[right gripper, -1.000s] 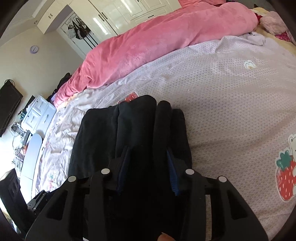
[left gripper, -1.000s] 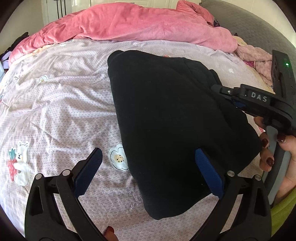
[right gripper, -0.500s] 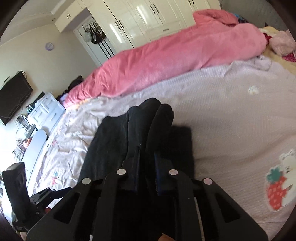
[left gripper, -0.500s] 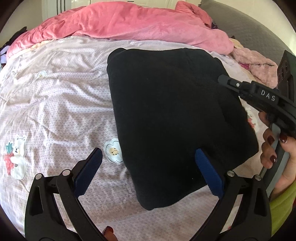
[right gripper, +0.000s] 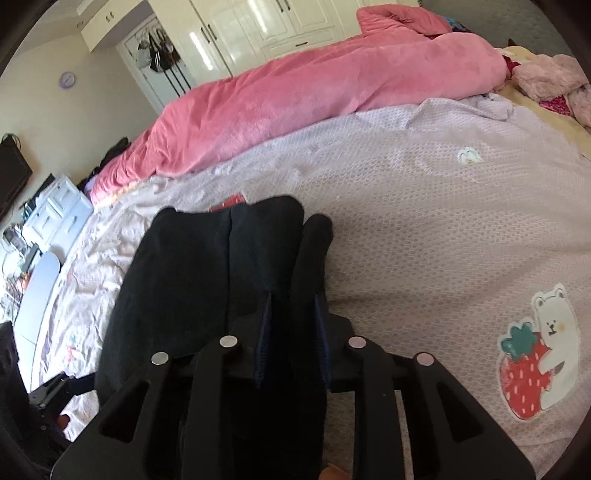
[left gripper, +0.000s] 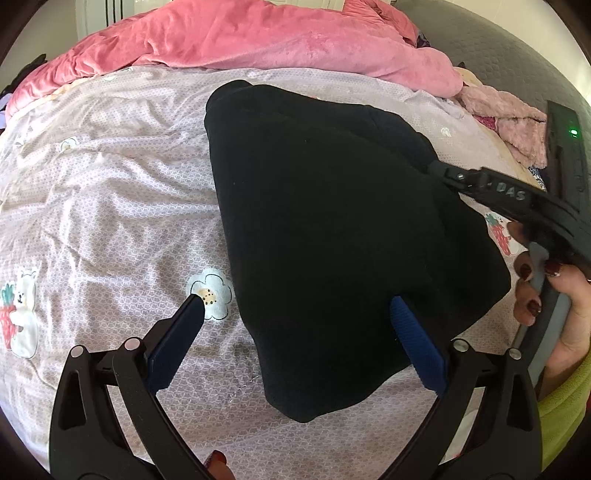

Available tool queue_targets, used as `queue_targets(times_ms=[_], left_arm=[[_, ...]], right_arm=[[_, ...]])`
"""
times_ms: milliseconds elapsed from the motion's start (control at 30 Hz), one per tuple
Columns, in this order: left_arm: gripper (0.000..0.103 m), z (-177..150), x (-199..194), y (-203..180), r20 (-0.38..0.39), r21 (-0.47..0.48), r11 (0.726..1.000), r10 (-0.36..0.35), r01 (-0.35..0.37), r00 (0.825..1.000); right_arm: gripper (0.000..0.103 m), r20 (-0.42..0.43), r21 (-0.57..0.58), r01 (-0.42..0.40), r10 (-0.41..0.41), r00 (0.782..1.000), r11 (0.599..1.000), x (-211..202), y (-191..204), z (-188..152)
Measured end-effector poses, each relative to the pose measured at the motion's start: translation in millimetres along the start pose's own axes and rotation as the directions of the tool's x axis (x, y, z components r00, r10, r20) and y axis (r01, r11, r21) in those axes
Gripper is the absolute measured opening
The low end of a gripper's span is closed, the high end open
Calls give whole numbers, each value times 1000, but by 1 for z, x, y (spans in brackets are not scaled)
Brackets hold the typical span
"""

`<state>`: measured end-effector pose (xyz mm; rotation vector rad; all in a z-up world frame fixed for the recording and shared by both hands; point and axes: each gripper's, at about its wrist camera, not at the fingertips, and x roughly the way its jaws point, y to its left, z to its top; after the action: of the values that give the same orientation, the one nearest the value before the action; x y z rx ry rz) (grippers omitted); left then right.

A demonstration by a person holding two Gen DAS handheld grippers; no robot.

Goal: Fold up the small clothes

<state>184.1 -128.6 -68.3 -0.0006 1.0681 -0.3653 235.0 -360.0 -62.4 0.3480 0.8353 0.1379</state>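
Note:
A black garment point(left gripper: 332, 221) lies folded on the lilac bedsheet point(left gripper: 110, 192). My left gripper point(left gripper: 297, 312) hovers open over its near end: one blue pad sits on the sheet beside a flower print, the other over the cloth. In the left wrist view my right gripper point(left gripper: 439, 170) comes in from the right, held by a hand point(left gripper: 565, 325), with its tips at the garment's right edge. In the right wrist view the right gripper point(right gripper: 292, 332) is shut on a raised fold of the black garment point(right gripper: 184, 280), which bulges between the pads.
A pink duvet point(left gripper: 240, 40) is heaped along the far side of the bed. Fluffy pink clothes point(left gripper: 506, 122) lie at the far right by a grey headboard. White wardrobes point(right gripper: 258, 26) and a low white cabinet point(right gripper: 51, 218) stand beyond the bed.
The right gripper's jaws have narrowed onto the fold of black cloth and it has shifted a little with it. The left gripper has stayed open over the garment's near end.

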Motion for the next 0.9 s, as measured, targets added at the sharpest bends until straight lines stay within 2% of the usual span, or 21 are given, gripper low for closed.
queue_targets(times_ms=[100, 200, 300, 500, 600, 700, 733, 767, 900], left_arm=[[94, -1, -1, 2, 1, -4, 1000, -1, 1, 1000], [94, -1, -1, 2, 1, -5, 1000, -2, 2, 1000], [94, -2, -2, 3, 4, -7, 1000, -2, 2, 1000], [94, -7, -15, 4, 43, -21, 999, -24, 25, 999], [94, -9, -21, 6, 59, -10, 1000, -6, 7, 998], [94, -9, -18, 8, 46, -10, 1000, 17, -16, 999], [94, -9, -17, 9, 42, -13, 1000, 18, -18, 999], [94, -9, -17, 9, 40, -18, 1000, 18, -17, 999], [94, -11, -16, 8, 38, -16, 1000, 23, -22, 999]], right_arm=[[24, 39, 3, 4, -4, 999, 1000, -14, -2, 0], [24, 45, 33, -63, 62, 997, 997, -27, -6, -2], [25, 20, 26, -148, 148, 989, 989, -34, -4, -9], [27, -47, -8, -238, 238, 970, 971, -42, 14, -21], [34, -76, -3, -234, 233, 970, 972, -38, 18, -25], [34, -89, 17, -186, 187, 978, 982, -31, 17, -31], [38, -96, 31, -157, 159, 983, 987, -28, 15, -33], [41, -100, 50, -153, 158, 982, 987, -26, 12, -35], [38, -101, 116, -196, 208, 973, 974, -22, 1, -40]])
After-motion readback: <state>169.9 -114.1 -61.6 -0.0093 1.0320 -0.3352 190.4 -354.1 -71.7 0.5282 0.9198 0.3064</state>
